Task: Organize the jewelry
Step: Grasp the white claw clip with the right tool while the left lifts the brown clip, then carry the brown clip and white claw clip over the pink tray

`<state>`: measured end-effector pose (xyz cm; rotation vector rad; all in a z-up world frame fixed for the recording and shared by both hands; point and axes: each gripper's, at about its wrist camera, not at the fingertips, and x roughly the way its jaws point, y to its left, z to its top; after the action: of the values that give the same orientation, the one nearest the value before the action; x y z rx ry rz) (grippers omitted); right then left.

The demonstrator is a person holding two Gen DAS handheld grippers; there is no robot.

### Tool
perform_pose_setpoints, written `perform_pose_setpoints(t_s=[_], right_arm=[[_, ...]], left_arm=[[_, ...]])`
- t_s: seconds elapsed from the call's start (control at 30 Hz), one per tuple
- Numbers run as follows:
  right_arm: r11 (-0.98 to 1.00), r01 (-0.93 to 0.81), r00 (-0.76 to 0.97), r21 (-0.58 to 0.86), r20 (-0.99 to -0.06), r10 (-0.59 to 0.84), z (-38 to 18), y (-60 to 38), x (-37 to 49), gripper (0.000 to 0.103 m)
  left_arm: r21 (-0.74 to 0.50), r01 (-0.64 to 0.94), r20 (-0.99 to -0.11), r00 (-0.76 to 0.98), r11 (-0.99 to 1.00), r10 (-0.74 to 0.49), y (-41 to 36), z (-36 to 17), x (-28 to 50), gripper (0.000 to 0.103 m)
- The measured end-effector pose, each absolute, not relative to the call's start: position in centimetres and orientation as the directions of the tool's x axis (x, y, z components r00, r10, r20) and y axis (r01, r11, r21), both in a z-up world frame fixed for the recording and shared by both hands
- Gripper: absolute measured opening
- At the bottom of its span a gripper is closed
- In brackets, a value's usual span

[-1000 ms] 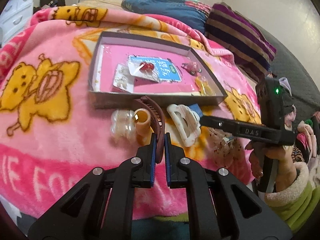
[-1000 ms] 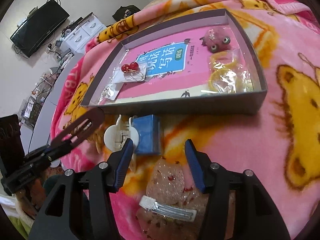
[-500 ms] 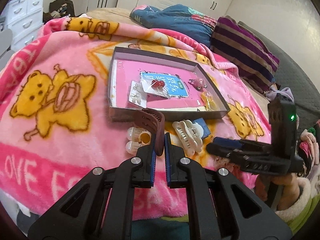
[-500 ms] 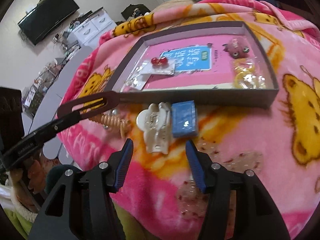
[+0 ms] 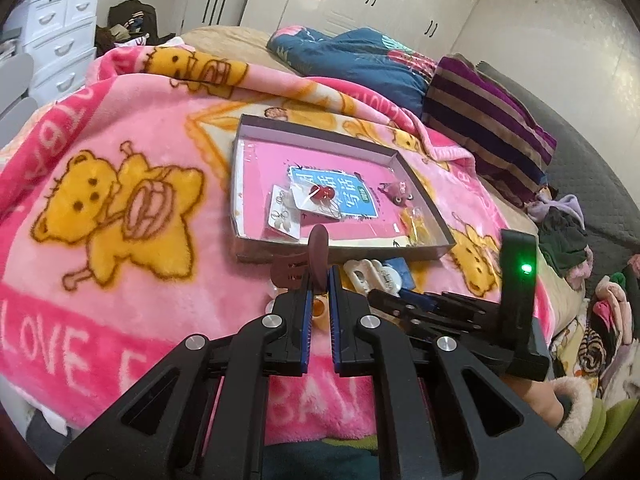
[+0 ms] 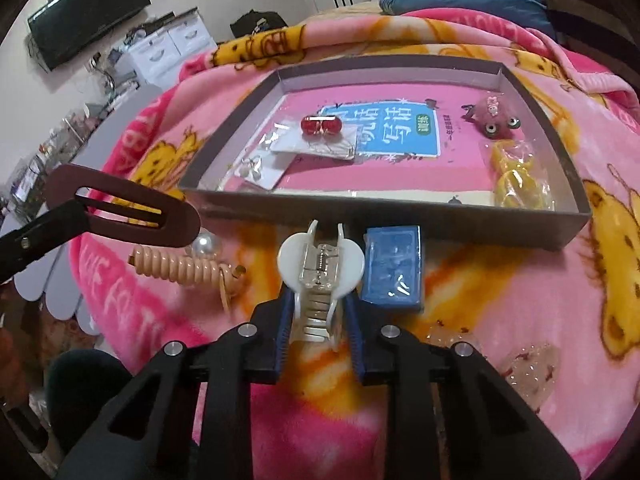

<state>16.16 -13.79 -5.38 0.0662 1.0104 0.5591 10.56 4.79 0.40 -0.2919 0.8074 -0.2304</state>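
My left gripper [image 5: 319, 280] is shut on a brown hair clip [image 5: 319, 256] and holds it above the pink blanket, just short of the grey tray [image 5: 340, 254]. The clip also shows in the right wrist view [image 6: 124, 214]. My right gripper [image 6: 318, 308] is shut on a white claw clip [image 6: 320, 266] that lies on the blanket in front of the tray's near wall [image 6: 380, 216]. The tray holds red earrings on a card [image 6: 320, 126], a pink charm [image 6: 494, 116], a yellow piece in a bag [image 6: 516, 178] and a blue booklet [image 6: 396, 128].
A blue box [image 6: 394, 268], a peach coil hair tie [image 6: 180, 266], a pearl [image 6: 206, 246] and a clear glitter clip [image 6: 528, 364] lie on the blanket by the tray. Pillows [image 5: 480, 108] and a folded quilt [image 5: 356, 60] lie behind it. The bed edge is near me.
My left gripper has lifted the brown clip and drawn back from the tray. My right gripper has moved in and shut on the white claw clip.
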Motion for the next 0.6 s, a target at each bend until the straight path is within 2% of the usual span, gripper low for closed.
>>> perform_pose_setpoints(t_s=[0.33,0.6], right_arm=[[0.809,-0.458,0.456,0.369,-0.683,0.57,-0.8,-16.5,15.2,0.021],[0.798,-0.434,0.463,0.419,-0.656,0.596,0.0,-18.2,15.6,0.021]], left_arm=[[-0.348,0.086,-0.663,0.682,0.934,-0.31,5.1,1.1,11.5,0.002],[-0.347,0.07,-0.665,0.685,0.935,-0.297,5.5,1.3,11.8,0.001]])
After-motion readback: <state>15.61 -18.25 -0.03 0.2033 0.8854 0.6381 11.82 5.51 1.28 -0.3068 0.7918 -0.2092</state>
